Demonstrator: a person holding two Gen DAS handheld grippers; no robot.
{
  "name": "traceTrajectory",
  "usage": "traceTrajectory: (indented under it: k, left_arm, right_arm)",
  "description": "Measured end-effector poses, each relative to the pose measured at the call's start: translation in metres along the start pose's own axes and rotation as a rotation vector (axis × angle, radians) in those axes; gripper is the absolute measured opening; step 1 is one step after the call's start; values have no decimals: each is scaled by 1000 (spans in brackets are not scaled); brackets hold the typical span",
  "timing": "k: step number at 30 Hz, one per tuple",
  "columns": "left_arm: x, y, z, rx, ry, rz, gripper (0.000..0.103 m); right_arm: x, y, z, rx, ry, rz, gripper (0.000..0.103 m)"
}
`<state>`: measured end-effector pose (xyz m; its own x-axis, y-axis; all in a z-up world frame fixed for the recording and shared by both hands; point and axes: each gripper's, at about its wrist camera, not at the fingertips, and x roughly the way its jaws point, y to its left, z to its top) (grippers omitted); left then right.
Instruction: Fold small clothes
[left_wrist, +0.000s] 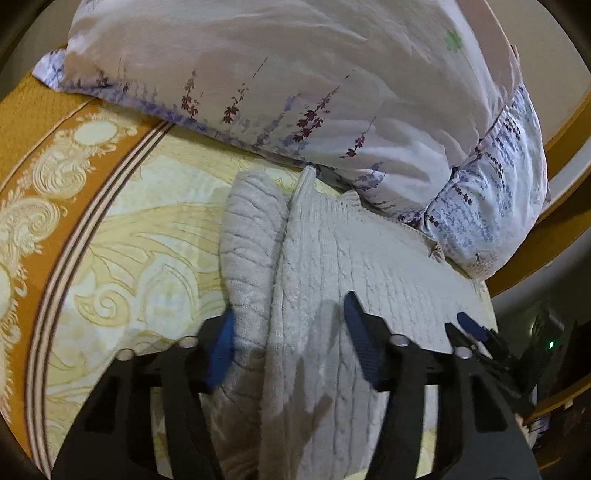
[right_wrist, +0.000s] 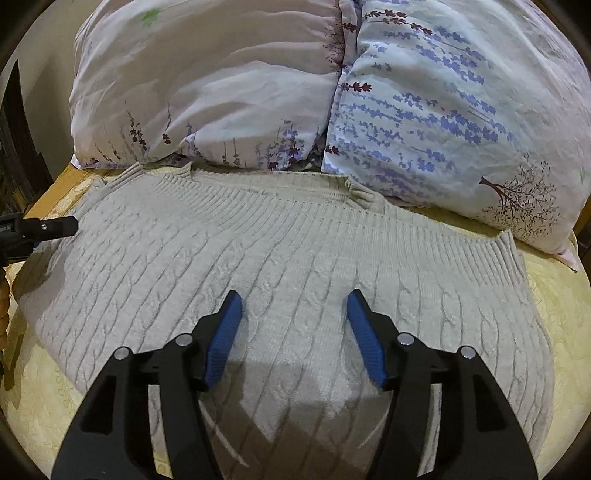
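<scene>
A pale grey cable-knit sweater (right_wrist: 280, 251) lies flat on the bed, ribbed hem toward the pillows. In the left wrist view the sweater (left_wrist: 354, 258) has a sleeve (left_wrist: 251, 243) lying along its left side. My left gripper (left_wrist: 290, 314) is open, its blue pads on either side of the sleeve and the sweater's edge, low over the knit. It shows at the left edge of the right wrist view (right_wrist: 55, 227). My right gripper (right_wrist: 293, 306) is open and empty just above the sweater's middle. It also shows in the left wrist view (left_wrist: 469, 328).
Two floral pillows (right_wrist: 207, 81) (right_wrist: 461, 110) lie against the sweater's far edge. The bedspread (left_wrist: 122, 236) is yellow with an orange patterned border (left_wrist: 48, 177). A wooden bed frame (left_wrist: 565, 147) runs at the right.
</scene>
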<state>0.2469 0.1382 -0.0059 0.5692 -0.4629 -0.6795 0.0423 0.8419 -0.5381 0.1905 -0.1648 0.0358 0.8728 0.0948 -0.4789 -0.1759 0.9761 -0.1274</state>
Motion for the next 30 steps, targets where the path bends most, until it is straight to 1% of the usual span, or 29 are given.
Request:
traceTrajectory:
  k: [3,4,6,9,11,12,14,19,22,26,29,30]
  left_arm:
    - [4,-4,-1,-15,14,-10,37]
    - [4,-5,-1,-17,15,-11,34]
    - [3,-8,0,-21,13,-19,24]
    - [-4,-16,4,-32,-6,-66,20]
    - [-10,-24,8,-30,-20,-98,19]
    - [-14,-31,10,-25,-28,-128,18]
    - [-18,-45,15,-8,-38,-159,17]
    - [-18,-96,25,70,-48,-239,15]
    - [-8,-126,27,107,-29,-280,15]
    - [10,-151,27,122,2,-313,15]
    - [28,-167,23,123,36,-334,15]
    - [34,-173,21,129,47,-339,15]
  right_arm:
    - [0,2,0,-12,-2,-11,61]
    - [0,2,-1,-13,-1,-12,61]
    - [1,1,0,-13,-1,-8,61]
    - [1,1,-1,-11,0,-7,61]
    - [1,1,-1,-11,0,-4,61]
    - [2,0,-1,-10,0,0,61]
    - [2,0,-1,-5,0,6,61]
    - [3,-1,-1,2,-1,20,61]
    - [1,-2,-2,4,-1,27,61]
    - [0,-5,-2,2,1,45,61]
    - [-5,-11,-2,8,-7,82,60]
    - [-8,-15,-2,17,-12,98,58]
